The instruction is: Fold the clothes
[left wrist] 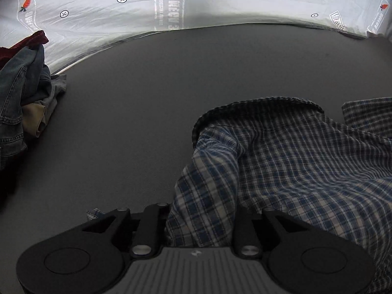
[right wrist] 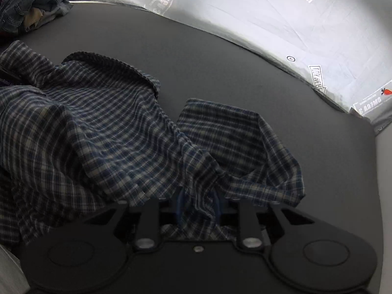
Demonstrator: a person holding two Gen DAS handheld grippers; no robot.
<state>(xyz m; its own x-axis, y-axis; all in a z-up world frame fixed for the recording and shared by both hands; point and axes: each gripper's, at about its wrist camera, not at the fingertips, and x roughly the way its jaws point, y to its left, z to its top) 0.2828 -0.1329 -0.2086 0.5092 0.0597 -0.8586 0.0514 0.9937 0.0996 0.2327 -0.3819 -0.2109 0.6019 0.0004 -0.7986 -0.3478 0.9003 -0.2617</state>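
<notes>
A blue and white plaid shirt (left wrist: 294,161) lies rumpled on the dark grey table (left wrist: 152,112). It also shows in the right wrist view (right wrist: 103,127). My left gripper (left wrist: 201,220) has the shirt's cloth bunched between its jaws at the shirt's left edge; the fingertips are hidden under the cloth. My right gripper (right wrist: 198,210) has a fold of the shirt drawn in between its jaws near the shirt's right side. The shirt's collar (left wrist: 257,103) arches up at the far side.
A heap of other clothes (left wrist: 22,90), jeans, a dark red piece and a tan one, sits at the table's far left; it also shows in the right wrist view (right wrist: 34,2). A white printed sheet (left wrist: 220,2) hangs behind the table. The table's right edge (right wrist: 374,147) is near.
</notes>
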